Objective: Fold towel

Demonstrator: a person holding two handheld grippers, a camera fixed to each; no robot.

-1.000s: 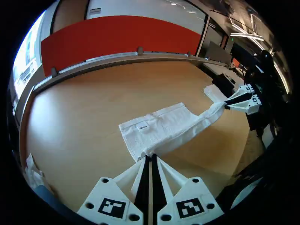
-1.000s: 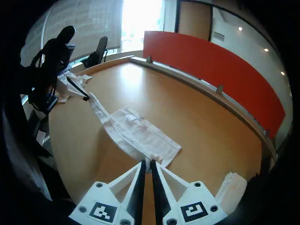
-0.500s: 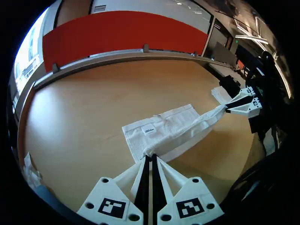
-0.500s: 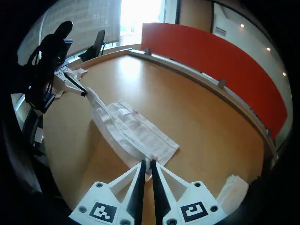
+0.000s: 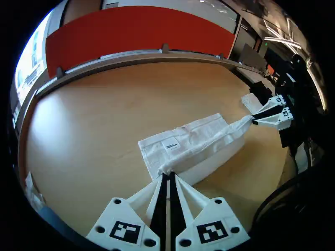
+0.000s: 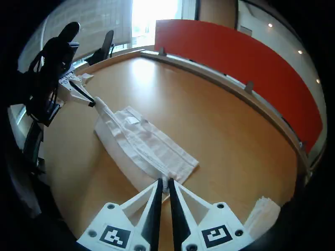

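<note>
L gripper [image 5: 168, 175] is held low over the table [image 5: 83, 125], fingers pointed fwd, jaws pinched tight on one corner of the towel [image 5: 201, 134]; R gripper [image 6: 164, 180] is likewise clamped on the corner at the far end; the gripped edge is raised and stretched taut betw. the two, above the rest of the towel, which lies flat mid-table w/ its label patch [image 5: 169, 144] up; a red partition [image 5: 138, 37] is set along the far table edge; a pile of white cloth [image 6: 261, 213] is seen at the near rim; office chairs [image 6: 106, 48] are seen by the window.
</note>
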